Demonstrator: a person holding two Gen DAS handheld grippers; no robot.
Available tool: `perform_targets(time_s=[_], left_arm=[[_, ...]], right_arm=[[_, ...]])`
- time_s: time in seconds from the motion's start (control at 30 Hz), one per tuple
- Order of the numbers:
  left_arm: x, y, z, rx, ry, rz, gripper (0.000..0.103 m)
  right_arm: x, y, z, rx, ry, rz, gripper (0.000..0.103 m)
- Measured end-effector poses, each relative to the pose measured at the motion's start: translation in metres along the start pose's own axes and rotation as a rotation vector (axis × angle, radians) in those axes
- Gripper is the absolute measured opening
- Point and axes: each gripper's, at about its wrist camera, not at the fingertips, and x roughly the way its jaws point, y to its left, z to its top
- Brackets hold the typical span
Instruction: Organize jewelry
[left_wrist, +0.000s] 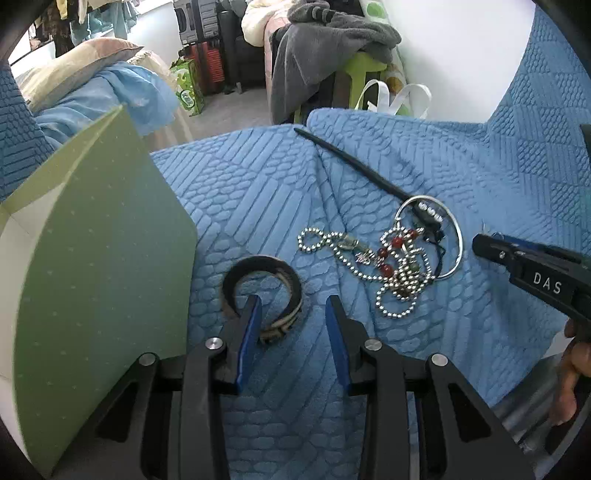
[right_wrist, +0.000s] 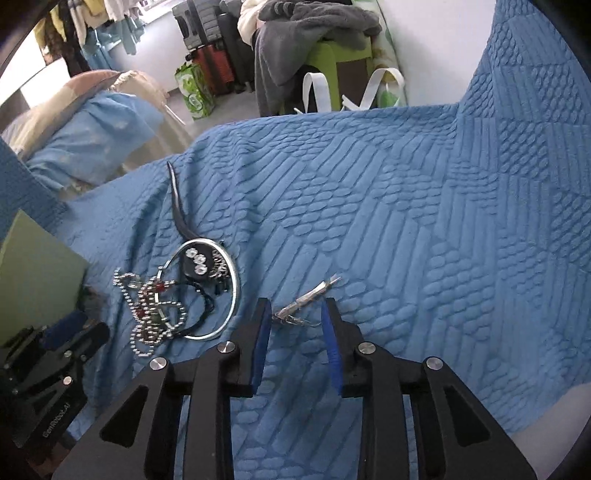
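Tangling silver bead chain (left_wrist: 391, 273) — red beads, one loose heap.

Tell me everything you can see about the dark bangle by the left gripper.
The dark bangle is a wide, rigid ring, black inside, with pale woven-looking stripes on its outer wall. It lies flat on the blue quilted cover, beside the green board. One blue pad of the left gripper sits inside the ring, the other outside, not pressing.

The right gripper (right_wrist: 295, 312) is hanging over the blue blanket (right_wrist: 406, 221) with its jaws apart; a small silver piece (right_wrist: 303, 308) is lying between them, untouched; a tangle of bead chains (right_wrist: 155, 310) and a silver ring (right_wrist: 232, 291) are lying near the blanket's left edge.
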Motion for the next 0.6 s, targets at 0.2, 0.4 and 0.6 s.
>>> perform_targets(time_s=[0.2,0.4,0.6], left_arm=[[0.002,0.003,0.001,-0.063,0.002,-0.063,0.008],[-0.006,0.006,-0.001,-0.105,0.0,-0.113,0.006],[-0.027,0.013,-0.001,-0.155,-0.016,-0.186,0.006]], right_arm=[[0.0,0.007,-0.002,-0.05,0.003,-0.058,0.008],[-0.005,-0.004,0.0,0.025,0.016,0.01,0.003],[-0.025,0.0,-0.001,0.029,-0.021,0.029,0.003]])
